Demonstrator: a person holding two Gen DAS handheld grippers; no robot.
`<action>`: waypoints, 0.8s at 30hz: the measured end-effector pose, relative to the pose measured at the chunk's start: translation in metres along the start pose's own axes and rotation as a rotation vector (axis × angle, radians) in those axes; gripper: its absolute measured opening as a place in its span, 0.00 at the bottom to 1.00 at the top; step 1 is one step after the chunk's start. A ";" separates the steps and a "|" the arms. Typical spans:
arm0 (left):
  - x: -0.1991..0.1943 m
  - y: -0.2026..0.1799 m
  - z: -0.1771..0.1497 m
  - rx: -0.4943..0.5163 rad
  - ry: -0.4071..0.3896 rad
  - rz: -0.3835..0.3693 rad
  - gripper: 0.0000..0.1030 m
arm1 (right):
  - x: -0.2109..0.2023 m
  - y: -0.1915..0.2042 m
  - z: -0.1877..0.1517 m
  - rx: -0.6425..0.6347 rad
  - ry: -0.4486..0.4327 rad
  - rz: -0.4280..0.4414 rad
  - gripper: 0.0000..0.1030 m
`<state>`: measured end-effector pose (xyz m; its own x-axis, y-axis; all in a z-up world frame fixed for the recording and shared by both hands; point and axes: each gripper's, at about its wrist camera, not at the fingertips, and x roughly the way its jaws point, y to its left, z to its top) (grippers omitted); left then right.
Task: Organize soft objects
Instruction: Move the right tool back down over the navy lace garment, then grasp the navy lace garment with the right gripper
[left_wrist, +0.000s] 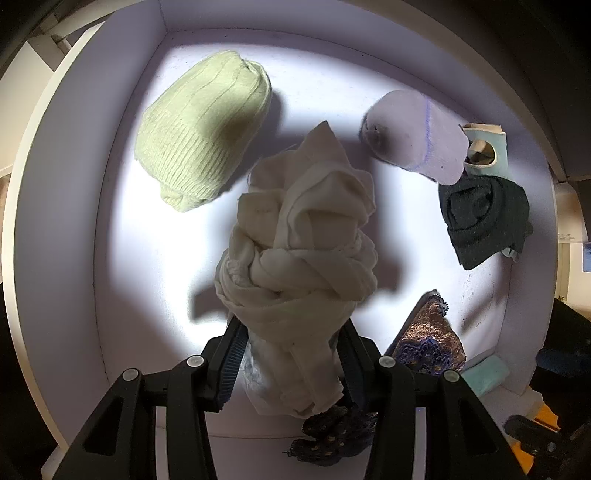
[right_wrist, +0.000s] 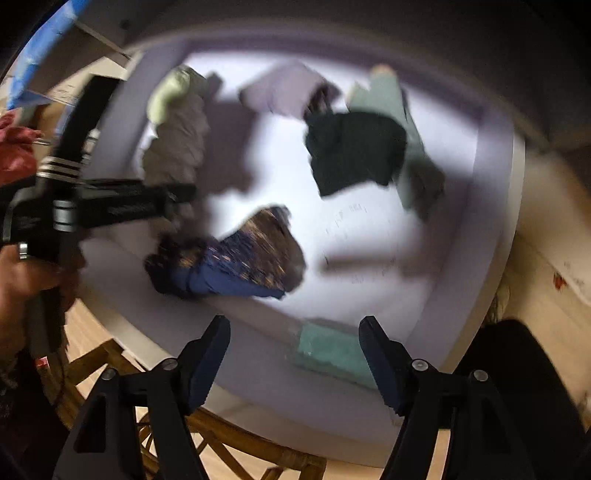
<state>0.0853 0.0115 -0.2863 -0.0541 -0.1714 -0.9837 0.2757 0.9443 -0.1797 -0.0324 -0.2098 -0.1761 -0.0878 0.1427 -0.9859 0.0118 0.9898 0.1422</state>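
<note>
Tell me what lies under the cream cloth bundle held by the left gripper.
Below the cream cloth bundle, the white drawer floor shows, with a dark patterned fabric at its lower end. Whatever sits directly beneath it is covered.

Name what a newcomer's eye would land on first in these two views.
First, the twisted cream cloth bundle clamped in the left hand-held gripper, hanging over the middle of the white tray. Then the pale green knitted hat lying at the tray's far left, and the right hand-held gripper, open and empty, above the tray's near rim.
</note>
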 end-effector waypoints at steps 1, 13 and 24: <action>0.000 -0.001 0.000 0.003 0.000 0.003 0.47 | 0.003 -0.003 -0.001 0.017 0.013 0.004 0.75; -0.002 -0.012 -0.005 0.046 -0.009 0.058 0.45 | 0.023 -0.015 -0.004 0.129 0.084 0.061 0.82; -0.015 -0.031 -0.009 0.127 -0.052 0.126 0.40 | 0.043 -0.004 0.003 0.114 0.104 0.065 0.82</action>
<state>0.0690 -0.0124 -0.2665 0.0378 -0.0711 -0.9968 0.3960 0.9169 -0.0504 -0.0336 -0.2079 -0.2191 -0.1862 0.2118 -0.9594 0.1330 0.9729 0.1889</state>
